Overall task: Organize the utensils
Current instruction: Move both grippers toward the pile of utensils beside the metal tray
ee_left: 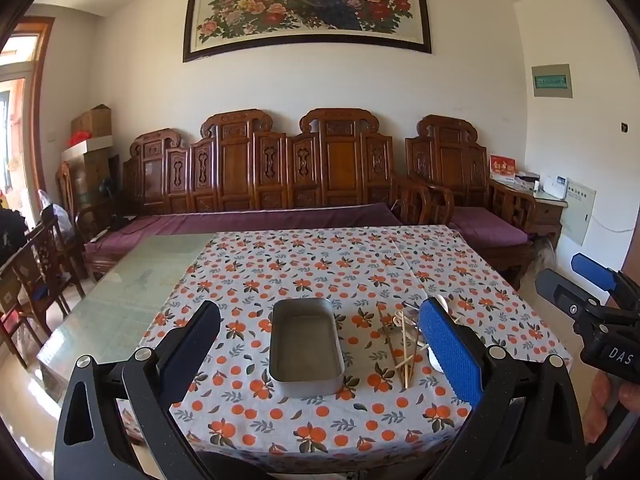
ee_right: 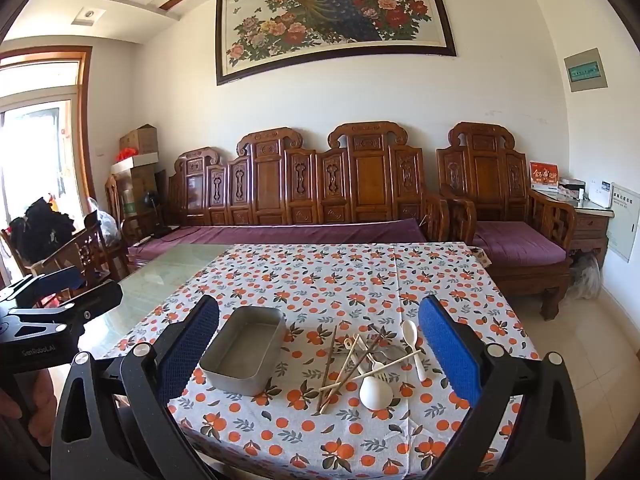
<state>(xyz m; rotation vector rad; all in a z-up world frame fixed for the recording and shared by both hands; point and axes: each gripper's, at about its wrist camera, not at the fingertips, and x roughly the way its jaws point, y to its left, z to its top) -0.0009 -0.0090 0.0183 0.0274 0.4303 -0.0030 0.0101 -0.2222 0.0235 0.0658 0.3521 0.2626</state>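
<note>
1. Fingers first: the left gripper [ee_left: 320,354] and the right gripper [ee_right: 319,354] both stand spread wide with nothing between the pads, touching nothing and hovering above the near edge of the counter [ee_left: 120,312].

2. Between the left fingers lies the metal tin [ee_left: 306,344], empty, its long axis running away from the camera. It rests on the orange-print tablecloth [ee_right: 360,280], which covers the right part of the counter.

3. Just right of the tin sits the utensil pile [ee_right: 368,360], loosely crossed. In the right wrist view it shows wooden chopsticks [ee_right: 338,376] slanting from near-left to far-right, a white spoon [ee_right: 412,340] at the far right, and a larger white ladle [ee_right: 376,392] at the near side. Some metal pieces lie under them, too tangled to name.

4. Turning relation: the pile lies ahead of the right fingers, framed squarely between them, while in the left wrist view its right part is hidden behind the left gripper's right-hand pad. By my judgement the right hand is the nearer one for a first pick, and the tin is 1 short carry to the left.

5. Chopsticks lie at a slant to the gap between the right fingers, so closing across them likely calls for little wrist turn.

6. Beyond the counter stand a carved wooden sofa [ee_left: 280,184] with purple cushions and a peacock painting [ee_right: 336,16] on the wall.
</note>
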